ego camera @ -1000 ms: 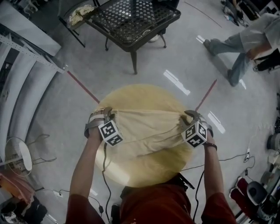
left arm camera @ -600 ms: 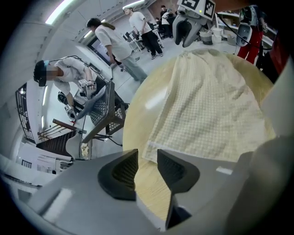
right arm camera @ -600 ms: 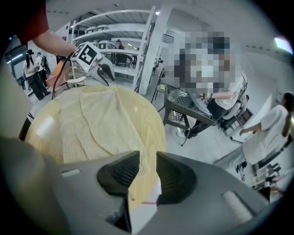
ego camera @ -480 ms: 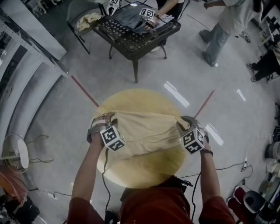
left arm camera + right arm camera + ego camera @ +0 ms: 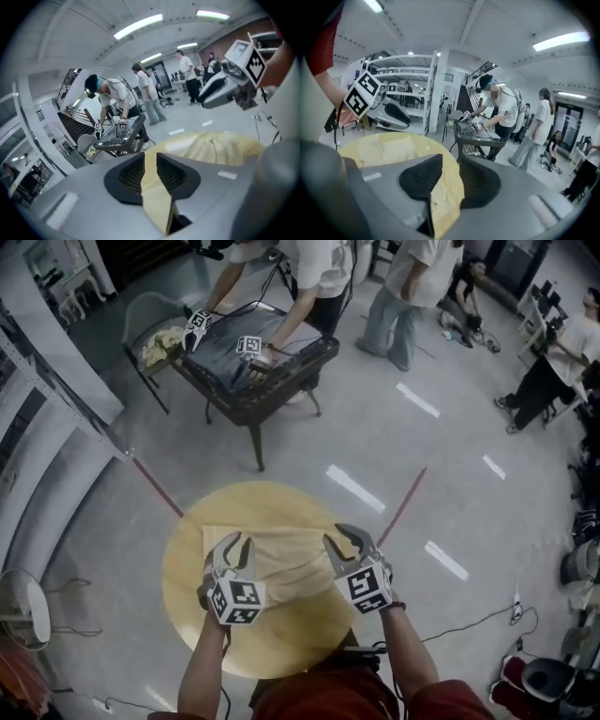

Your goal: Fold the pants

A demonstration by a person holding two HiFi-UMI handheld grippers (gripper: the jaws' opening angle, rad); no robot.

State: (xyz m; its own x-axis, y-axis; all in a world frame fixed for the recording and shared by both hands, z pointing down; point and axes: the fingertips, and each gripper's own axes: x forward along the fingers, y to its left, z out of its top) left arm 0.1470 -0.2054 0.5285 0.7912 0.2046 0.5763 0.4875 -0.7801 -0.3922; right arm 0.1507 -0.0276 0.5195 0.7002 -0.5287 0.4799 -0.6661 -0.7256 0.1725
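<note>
Clamped in the left gripper: a thin strip of the tan pants, with the jaws just now closing further and standing narrow on the cloth. Clamped likewise in the right gripper: a corner of the same pants, pads pressed on the fabric at a narrow gap. Rest of the pants spread on the round table, between and beyond the two grippers, inside its rim.

Danger of slipping on the left: only a thin edge caught between the pads there, easily drawn out by a hard pull, with that side then dropping. Danger of a crooked fold as well, from one side travelling ahead of the other and leaving the edges out of line. Danger of dragging the resting part across the smooth top and over the far rim, from carrying the held edge forward too low. Likely bunching in the slack middle, already wrinkled between the grips, unless kept taut during the fold.

No box, bin or basket on the round table. Farther off, a dark mesh table bearing a dark garment under another person's grippers. Beside it, a grey chair holding a pale heap, perhaps cloth, too small to tell.
</note>
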